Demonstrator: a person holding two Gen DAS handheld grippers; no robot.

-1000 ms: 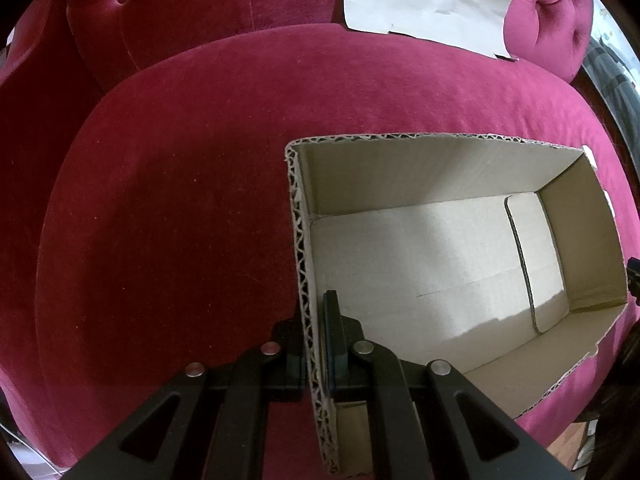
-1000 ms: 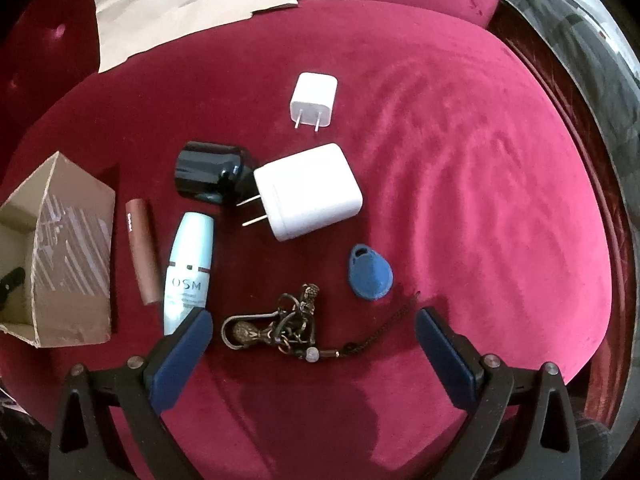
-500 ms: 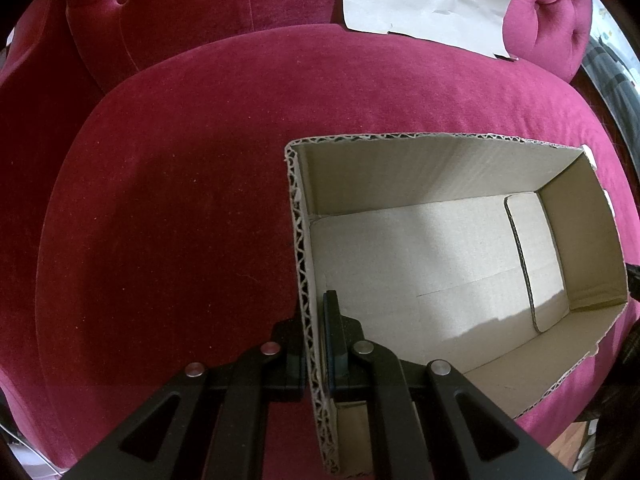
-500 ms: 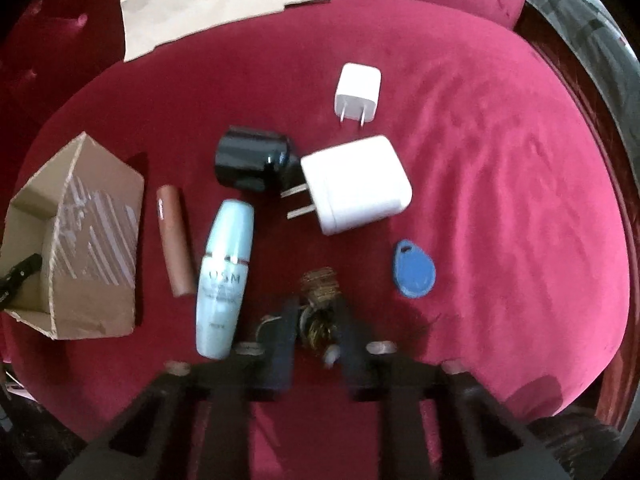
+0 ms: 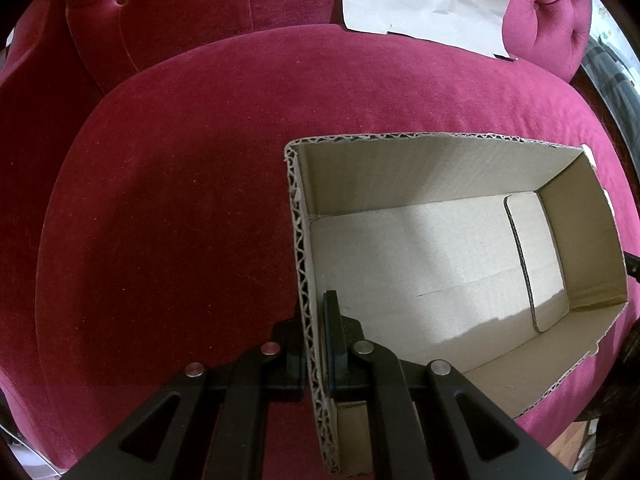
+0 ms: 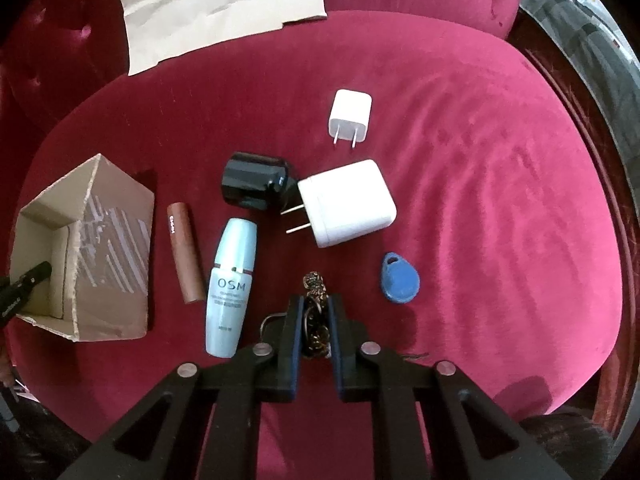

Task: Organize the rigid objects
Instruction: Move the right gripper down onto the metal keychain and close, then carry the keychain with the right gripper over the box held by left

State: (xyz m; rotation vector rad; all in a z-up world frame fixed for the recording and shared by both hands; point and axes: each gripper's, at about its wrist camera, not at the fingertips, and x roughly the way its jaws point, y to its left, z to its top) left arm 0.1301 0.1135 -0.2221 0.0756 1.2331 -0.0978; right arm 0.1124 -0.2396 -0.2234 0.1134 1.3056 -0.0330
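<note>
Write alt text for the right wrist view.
The right gripper has its fingers shut on a brass keychain on a red velvet cushion. Ahead lie two white chargers, a blue key fob, a pale blue OSM bottle and an open cardboard box.

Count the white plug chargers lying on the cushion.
2. The small charger lies farthest from the camera; the large charger lies just nearer, beside the black cylinder. None seems hidden.

right gripper [image 6: 314, 324] pinching keychain [image 6: 314, 312], velvet seat [image 6: 480, 200]
</note>
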